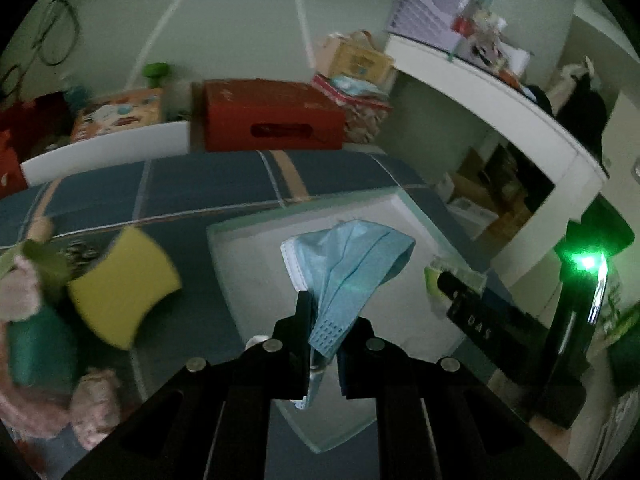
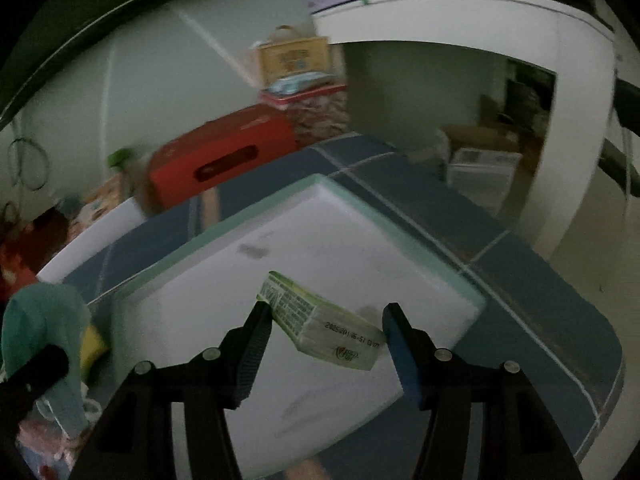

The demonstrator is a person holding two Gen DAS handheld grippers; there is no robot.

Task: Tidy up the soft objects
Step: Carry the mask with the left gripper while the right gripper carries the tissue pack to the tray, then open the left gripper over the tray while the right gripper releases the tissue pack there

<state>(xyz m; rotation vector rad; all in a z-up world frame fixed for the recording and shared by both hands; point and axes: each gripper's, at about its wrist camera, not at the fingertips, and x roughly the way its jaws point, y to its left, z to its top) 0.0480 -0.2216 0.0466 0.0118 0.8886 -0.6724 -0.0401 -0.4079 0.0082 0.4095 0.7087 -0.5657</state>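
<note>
My left gripper (image 1: pixel 328 324) is shut on a light blue face mask (image 1: pixel 348 264) and holds it over the white tray (image 1: pixel 248 264) on the blue checked bedcover. My right gripper (image 2: pixel 324 320) is open, its fingers on either side of a green-and-white tissue pack (image 2: pixel 324 332) that lies on the white tray (image 2: pixel 224 280). The right gripper also shows in the left wrist view (image 1: pixel 444 280) at the pack (image 1: pixel 434 276). A yellow sponge (image 1: pixel 122 276), a teal cloth (image 1: pixel 40 348) and a pink plush toy (image 1: pixel 94 408) lie left of the tray.
A red box (image 1: pixel 272 114) and other boxes stand against the wall behind the bed. A white desk (image 1: pixel 500 104) with clutter on top curves along the right. The bedcover's edge (image 2: pixel 592 332) drops off at the right.
</note>
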